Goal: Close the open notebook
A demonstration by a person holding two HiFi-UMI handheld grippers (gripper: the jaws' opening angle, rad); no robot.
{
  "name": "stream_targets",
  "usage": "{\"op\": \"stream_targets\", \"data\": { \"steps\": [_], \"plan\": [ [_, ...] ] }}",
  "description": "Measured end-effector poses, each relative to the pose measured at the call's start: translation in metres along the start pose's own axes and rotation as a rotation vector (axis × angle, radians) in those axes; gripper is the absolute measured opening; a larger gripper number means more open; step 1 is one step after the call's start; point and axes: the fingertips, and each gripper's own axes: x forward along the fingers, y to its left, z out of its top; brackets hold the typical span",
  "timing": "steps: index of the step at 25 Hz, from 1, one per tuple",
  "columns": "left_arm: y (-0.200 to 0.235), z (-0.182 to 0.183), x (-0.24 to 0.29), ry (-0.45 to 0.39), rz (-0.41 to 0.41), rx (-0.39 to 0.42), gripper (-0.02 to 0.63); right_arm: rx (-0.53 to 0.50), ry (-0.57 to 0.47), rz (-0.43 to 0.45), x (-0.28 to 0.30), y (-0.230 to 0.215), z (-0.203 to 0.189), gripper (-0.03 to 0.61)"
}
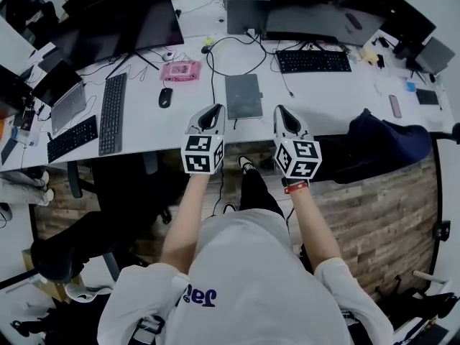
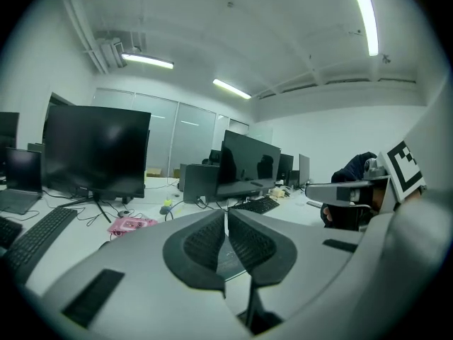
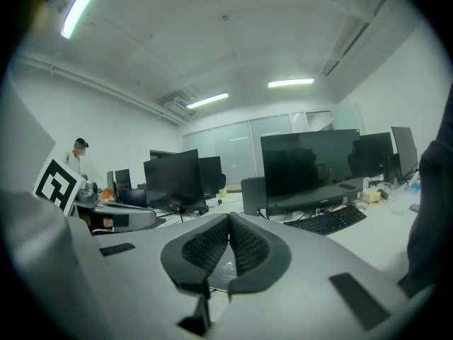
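The notebook (image 1: 244, 96), a dark grey flat one, lies on the long white desk (image 1: 330, 99) with its cover down, so I judge the closing done (no open page shows from the head view). A thin black cable (image 1: 213, 77) runs just to its left, and a small black mouse (image 1: 165, 97) sits further left. My left gripper (image 1: 215, 109) and right gripper (image 1: 281, 111) hang over the desk's near edge, clear of the notebook, each with its jaws pressed together on nothing.
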Motion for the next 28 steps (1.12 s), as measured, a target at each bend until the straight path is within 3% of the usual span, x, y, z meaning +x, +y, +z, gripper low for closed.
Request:
{"op": "stream_targets", "data": {
  "steps": [28],
  "plan": [
    [0.004, 0.007, -0.047, -0.075, 0.035, 0.029, 0.021, -0.067, -0.016, 0.034, -0.034, 0.031, -0.006, 0.008]
  ]
}}
